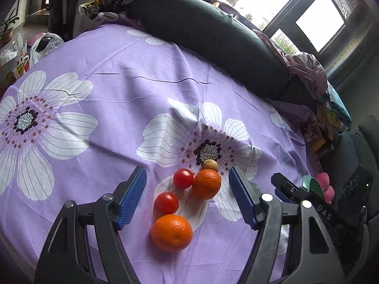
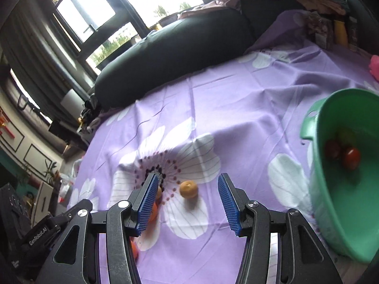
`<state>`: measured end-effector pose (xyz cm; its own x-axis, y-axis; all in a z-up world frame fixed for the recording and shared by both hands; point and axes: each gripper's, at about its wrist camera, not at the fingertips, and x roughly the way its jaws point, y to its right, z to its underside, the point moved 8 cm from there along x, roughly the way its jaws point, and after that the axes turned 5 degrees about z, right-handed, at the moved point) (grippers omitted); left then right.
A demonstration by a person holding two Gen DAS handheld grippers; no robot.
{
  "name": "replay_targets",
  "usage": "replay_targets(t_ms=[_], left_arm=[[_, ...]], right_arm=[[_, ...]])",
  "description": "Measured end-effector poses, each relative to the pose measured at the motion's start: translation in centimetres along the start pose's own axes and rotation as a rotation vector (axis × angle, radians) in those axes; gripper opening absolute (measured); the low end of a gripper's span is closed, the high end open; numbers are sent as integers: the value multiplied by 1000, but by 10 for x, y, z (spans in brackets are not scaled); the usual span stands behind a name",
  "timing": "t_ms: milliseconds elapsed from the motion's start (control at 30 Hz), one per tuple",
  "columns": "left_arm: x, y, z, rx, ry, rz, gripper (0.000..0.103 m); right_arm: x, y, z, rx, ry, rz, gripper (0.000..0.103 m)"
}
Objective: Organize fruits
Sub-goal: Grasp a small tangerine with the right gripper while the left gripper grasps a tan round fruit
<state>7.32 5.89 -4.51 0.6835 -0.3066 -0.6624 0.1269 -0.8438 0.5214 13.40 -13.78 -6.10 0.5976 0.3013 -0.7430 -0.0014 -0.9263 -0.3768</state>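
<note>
Five fruits lay loose on the purple flowered cloth [image 1: 118, 54]: two oranges [image 1: 172, 232] [image 1: 206, 184], two tomatoes [image 1: 166, 202] [image 1: 183, 178] and a small tan fruit [image 1: 210, 165]. The left gripper [image 1: 188, 197] hovered over them, fingers spread wide and empty. The right gripper [image 2: 188, 203] was likewise spread and empty, just beside a green bucket [image 2: 336, 203] holding at least two tomatoes [image 2: 351, 158]
</note>
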Motion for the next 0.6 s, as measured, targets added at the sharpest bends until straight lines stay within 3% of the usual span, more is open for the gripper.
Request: replay_targets(t_ms=[133, 200, 267, 367, 533, 600], left_arm=[[9, -2, 2, -12, -32, 2, 65], [8, -3, 0, -29, -25, 11, 65], [8, -4, 0, -33, -22, 12, 64], [13, 0, -2, -17, -35, -6, 62], [20, 21, -17, 40, -49, -10, 56], [31, 37, -28, 82, -76, 21, 55]], right_arm=[[36, -2, 9, -16, -104, 62, 52], [46, -5, 12, -47, -133, 98, 46], [53, -10, 11, -69, -138, 93, 45], [66, -6, 15, -64, -155, 136, 30], [61, 0, 14, -61, -144, 170, 28], [54, 9, 11, -36, -142, 184, 28]])
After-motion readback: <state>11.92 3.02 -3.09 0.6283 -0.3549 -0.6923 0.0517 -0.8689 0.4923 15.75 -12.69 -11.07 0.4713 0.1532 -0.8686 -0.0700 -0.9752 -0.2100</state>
